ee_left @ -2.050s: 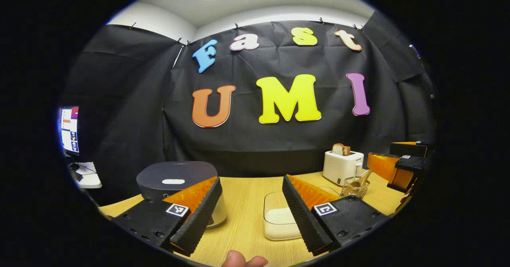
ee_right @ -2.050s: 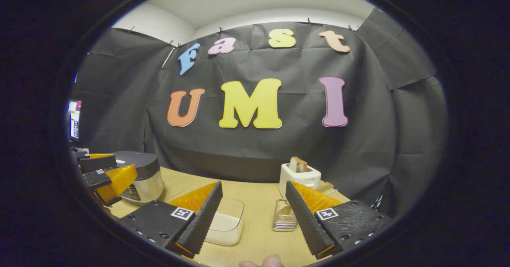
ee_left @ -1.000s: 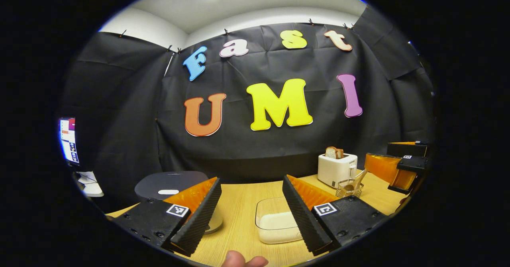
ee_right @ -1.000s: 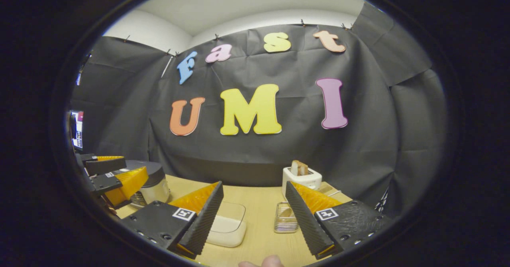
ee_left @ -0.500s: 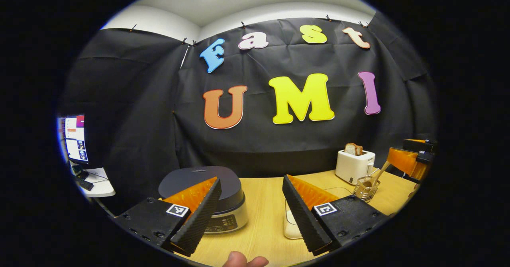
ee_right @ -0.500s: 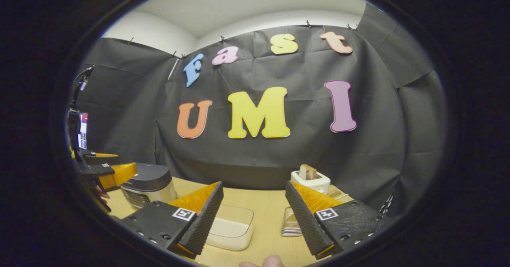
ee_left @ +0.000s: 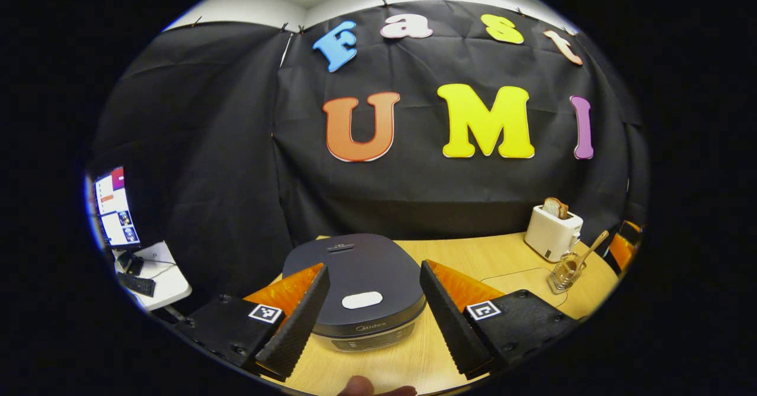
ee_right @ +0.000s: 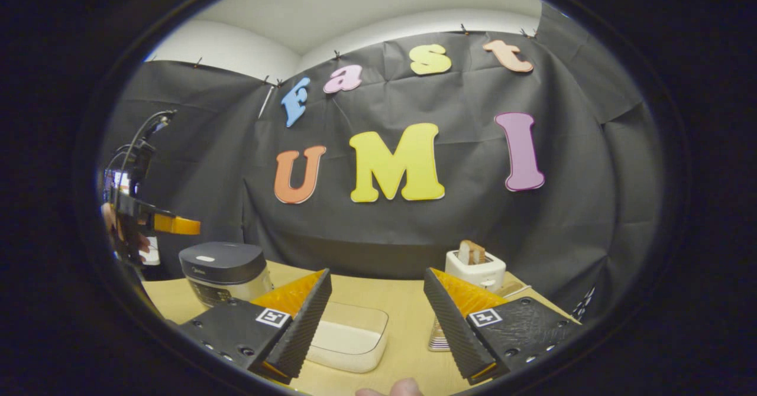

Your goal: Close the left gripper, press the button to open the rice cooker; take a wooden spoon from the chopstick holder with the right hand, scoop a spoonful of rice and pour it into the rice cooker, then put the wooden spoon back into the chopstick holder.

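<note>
Dark-lidded rice cooker (ee_left: 361,286) now sits centred under the left hand-held gripper (ee_left: 369,319), which has swung over it, fingers spread; they must close before pressing. Right hand-held gripper (ee_right: 375,319) hangs spread beyond it.

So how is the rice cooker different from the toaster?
The rice cooker is dark on top, wide and low; the toaster is white, smaller and boxier. The rice cooker's lid is shut with a pale oval button on it, while the toaster has bread sticking out of its top. The rice cooker sits near the left gripper; the toaster stands far back by the spoon holder. Both rest on the wooden table.
</note>
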`<state>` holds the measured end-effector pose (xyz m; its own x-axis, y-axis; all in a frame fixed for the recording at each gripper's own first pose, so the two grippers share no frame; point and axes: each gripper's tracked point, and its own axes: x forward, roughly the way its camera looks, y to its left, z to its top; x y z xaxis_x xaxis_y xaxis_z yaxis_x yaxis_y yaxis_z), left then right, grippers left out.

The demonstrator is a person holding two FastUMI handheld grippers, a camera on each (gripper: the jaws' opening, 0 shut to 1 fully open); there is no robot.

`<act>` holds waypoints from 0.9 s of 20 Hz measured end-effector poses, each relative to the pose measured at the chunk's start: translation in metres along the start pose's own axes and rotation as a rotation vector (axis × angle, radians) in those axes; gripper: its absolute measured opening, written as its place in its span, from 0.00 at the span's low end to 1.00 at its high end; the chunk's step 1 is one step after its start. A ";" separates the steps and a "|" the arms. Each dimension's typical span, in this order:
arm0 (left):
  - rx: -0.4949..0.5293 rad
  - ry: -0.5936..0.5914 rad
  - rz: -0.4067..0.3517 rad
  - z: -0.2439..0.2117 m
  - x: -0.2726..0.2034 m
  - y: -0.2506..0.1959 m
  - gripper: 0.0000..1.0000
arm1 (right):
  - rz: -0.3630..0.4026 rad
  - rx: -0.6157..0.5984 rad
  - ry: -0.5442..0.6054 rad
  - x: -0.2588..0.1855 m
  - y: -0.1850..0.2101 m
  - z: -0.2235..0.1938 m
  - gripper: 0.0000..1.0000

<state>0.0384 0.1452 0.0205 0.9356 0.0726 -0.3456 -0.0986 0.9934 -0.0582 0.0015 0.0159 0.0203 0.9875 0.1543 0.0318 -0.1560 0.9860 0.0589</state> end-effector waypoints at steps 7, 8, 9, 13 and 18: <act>-0.080 0.354 0.062 -0.041 0.022 0.025 0.67 | -0.006 0.002 0.002 -0.002 -0.011 -0.003 0.93; -0.097 0.396 0.062 -0.048 0.022 0.026 0.64 | -0.007 0.003 0.001 -0.001 -0.012 -0.003 0.93; -0.108 0.423 0.059 -0.052 0.023 0.026 0.61 | -0.008 0.006 0.001 -0.001 -0.013 -0.004 0.93; -0.155 0.553 0.098 -0.076 0.026 0.025 0.28 | -0.004 -0.004 0.014 -0.001 -0.011 -0.010 0.93; -0.138 0.534 0.058 -0.068 0.040 0.010 0.22 | -0.006 -0.004 0.011 -0.001 -0.014 -0.012 0.93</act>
<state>0.0516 0.1523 -0.0570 0.6290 0.0364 -0.7766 -0.2224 0.9656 -0.1349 0.0032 0.0025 0.0076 0.9886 0.1495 0.0205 -0.1504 0.9871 0.0547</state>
